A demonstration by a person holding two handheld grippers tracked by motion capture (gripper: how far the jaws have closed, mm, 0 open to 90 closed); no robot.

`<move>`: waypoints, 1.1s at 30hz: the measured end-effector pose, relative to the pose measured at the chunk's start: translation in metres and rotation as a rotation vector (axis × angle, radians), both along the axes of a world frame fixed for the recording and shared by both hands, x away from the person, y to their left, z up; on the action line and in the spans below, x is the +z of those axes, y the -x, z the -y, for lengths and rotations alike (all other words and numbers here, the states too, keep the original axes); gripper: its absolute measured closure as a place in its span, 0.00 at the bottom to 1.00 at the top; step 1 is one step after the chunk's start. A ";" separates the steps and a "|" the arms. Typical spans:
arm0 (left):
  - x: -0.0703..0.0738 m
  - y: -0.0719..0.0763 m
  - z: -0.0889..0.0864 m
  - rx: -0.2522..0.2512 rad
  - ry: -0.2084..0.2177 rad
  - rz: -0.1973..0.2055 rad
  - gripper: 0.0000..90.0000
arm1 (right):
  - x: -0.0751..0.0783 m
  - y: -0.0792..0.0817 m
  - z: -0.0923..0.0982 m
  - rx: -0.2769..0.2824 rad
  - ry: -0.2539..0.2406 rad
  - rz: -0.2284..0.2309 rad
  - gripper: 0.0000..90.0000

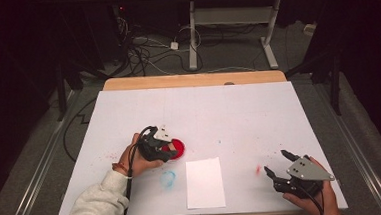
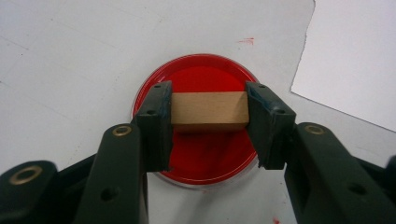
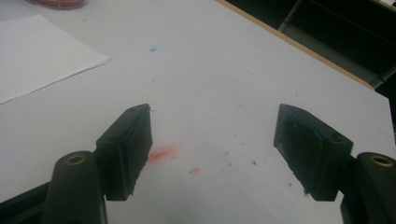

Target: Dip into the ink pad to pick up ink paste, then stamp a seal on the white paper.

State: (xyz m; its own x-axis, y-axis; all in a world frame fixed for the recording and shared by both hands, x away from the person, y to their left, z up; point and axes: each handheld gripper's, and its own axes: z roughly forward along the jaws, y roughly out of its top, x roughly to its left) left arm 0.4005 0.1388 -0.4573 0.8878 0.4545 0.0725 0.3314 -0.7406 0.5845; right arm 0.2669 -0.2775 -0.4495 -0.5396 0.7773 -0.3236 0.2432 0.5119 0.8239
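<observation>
A small wooden block [image 2: 208, 110] is clamped between the two black jaws of my left gripper [image 2: 208, 123], directly over a round dish of red paint [image 2: 205, 154]. In the high view the left gripper [image 1: 167, 150] sits at the dish [image 1: 177, 147], left of the table's middle. My right gripper [image 1: 278, 163] rests near the front right corner, open and holding nothing. Its jaws stand wide apart in the right gripper view [image 3: 212, 149], above a red smear [image 3: 161, 154] on the white table cover.
A white sheet of paper [image 1: 204, 183] lies at the front middle, with a blue ring mark [image 1: 168, 178] to its left. Red specks dot the white cover [image 1: 229, 115]. Beyond the table's far wooden edge [image 1: 192, 80] are cables and a desk frame.
</observation>
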 end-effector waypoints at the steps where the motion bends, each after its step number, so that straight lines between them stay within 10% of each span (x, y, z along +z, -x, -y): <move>1: 0.000 0.000 0.000 0.000 0.000 0.000 0.59 | 0.000 0.000 0.000 -0.001 0.001 -0.002 0.31; 18: -0.001 0.002 -0.001 0.016 0.031 0.004 0.59 | -0.001 -0.001 0.006 -0.009 -0.001 -0.008 0.31; 33: 0.030 0.019 0.002 -0.018 0.066 0.090 0.59 | 0.003 0.003 0.005 -0.004 -0.009 0.011 0.31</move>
State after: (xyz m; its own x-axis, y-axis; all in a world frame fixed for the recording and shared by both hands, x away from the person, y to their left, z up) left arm 0.3815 0.1371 -0.4269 0.8871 0.4448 0.1229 0.2622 -0.7049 0.6590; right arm 0.2642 -0.2827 -0.4465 -0.5330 0.7823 -0.3222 0.2362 0.5033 0.8312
